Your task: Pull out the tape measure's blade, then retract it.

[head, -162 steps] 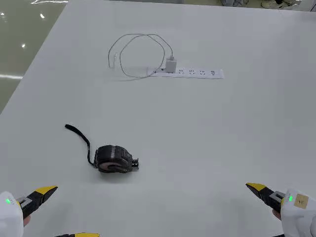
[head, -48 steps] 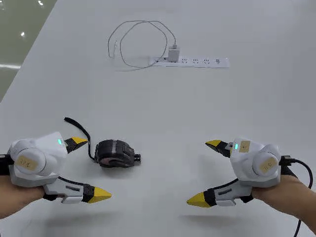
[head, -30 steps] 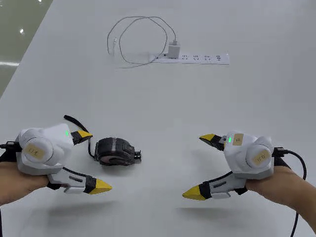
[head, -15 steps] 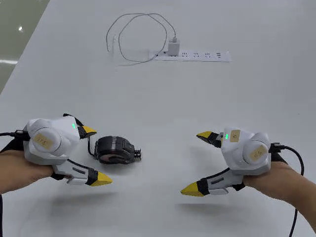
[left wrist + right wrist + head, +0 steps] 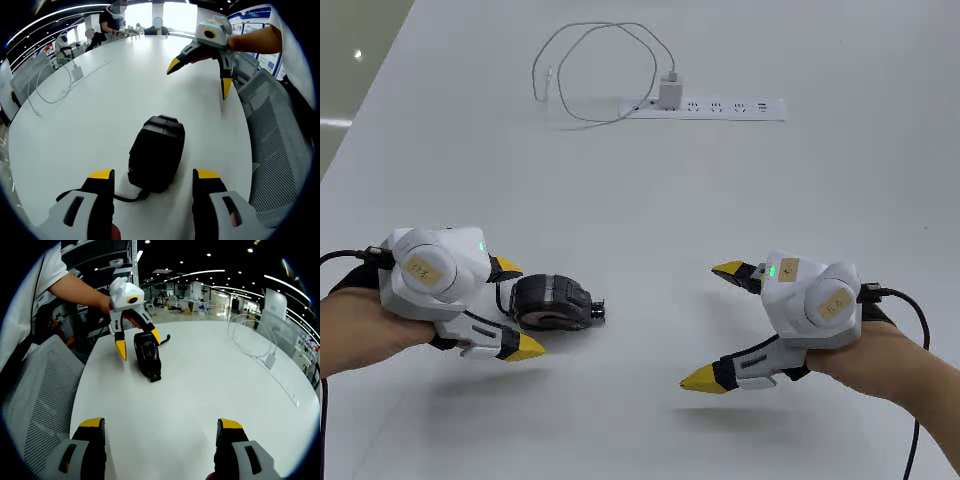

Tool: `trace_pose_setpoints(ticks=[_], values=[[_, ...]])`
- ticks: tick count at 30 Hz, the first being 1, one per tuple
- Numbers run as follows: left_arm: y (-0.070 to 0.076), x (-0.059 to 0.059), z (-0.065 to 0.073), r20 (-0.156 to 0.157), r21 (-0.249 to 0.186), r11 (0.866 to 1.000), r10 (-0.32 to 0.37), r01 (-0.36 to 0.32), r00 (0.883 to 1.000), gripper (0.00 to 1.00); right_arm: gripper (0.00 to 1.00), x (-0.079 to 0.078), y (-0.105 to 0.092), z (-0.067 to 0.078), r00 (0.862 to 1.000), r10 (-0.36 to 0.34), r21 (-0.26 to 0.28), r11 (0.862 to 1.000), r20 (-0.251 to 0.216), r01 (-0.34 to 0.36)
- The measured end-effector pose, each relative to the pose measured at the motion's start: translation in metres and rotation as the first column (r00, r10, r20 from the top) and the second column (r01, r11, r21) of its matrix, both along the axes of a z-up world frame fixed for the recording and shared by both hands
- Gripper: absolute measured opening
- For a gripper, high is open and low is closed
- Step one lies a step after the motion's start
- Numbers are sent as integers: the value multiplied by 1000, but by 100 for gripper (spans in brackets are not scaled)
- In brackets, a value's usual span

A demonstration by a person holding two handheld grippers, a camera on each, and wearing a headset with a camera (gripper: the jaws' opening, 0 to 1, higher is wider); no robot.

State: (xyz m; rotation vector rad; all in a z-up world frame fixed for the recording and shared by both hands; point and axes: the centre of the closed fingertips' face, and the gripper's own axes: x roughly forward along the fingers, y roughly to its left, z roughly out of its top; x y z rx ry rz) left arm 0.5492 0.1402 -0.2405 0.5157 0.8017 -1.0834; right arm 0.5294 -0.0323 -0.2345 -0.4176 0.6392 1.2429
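- Two wide-open, empty grippers are hovering over the white table (image 5: pixel 650 200).
- One, the left gripper (image 5: pixel 520 308), is bracketing the rear of the black tape measure (image 5: pixel 552 303), which is resting on the table with its blade in.
- One, the right gripper (image 5: pixel 710 323), is waiting well apart, facing it.
- One power strip (image 5: pixel 720 106) is lying far behind.

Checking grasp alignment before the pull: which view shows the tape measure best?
Left gripper view: the tape measure sits close and centred between the open jaws of the left gripper. Head view shows it smaller, partly hidden by that gripper; right gripper view shows it far off, between the same jaws.
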Motion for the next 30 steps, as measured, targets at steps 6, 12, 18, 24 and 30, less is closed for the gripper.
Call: trace_pose_setpoints(ticks=[6,12,18,24,30], values=[[-2,1,-3,-13,6,1000,-14,14,1000,54,90,1,0,0,1000,-2,3,1000,-1,2],[-3,2,-5,-8,21,999,-33,33,999,47,90,1,0,-1,1000,-2,4,1000,-4,2],[-2,2,-7,-6,30,999,-45,45,999,40,89,2,2,-1,1000,-1,8,1000,-7,1],[-1,4,-7,-1,35,998,-53,53,999,35,89,1,4,-2,1000,1,9,1000,-10,-1],[-2,5,-8,0,36,998,-57,57,998,33,87,0,5,-3,1000,2,10,1000,-19,-2]])
